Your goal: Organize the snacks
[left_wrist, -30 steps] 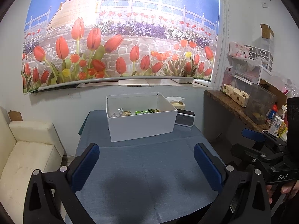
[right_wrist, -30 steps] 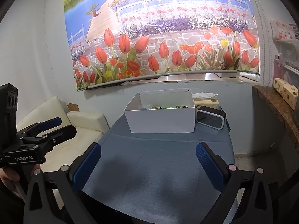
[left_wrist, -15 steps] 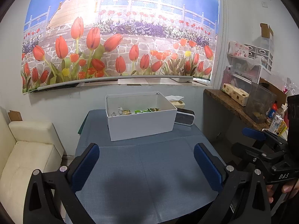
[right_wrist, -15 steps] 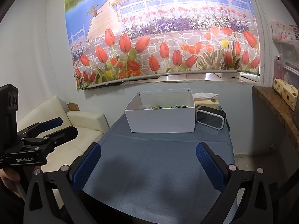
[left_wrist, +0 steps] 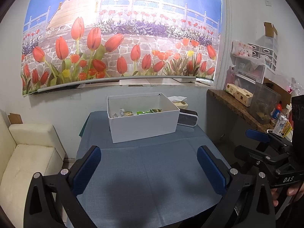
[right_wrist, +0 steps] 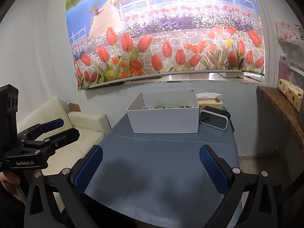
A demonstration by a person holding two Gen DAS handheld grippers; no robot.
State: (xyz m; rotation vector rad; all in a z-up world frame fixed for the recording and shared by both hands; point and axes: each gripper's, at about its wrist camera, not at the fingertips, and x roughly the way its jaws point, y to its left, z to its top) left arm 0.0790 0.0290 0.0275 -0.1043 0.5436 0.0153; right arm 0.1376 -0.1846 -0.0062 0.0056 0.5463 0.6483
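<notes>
The near half of the desk is being left bare. The far end is being blocked by a white box, with a black clock just beside it.

White rectangular box, open top, no lid, sits upright at far end of tabletop, long side facing cams, slightly angled. Snacks inside: small wrapped pkgs, green, brown/gold, one silvery at left, lying low along the floor, below the rim. Details too small to read.
</notes>
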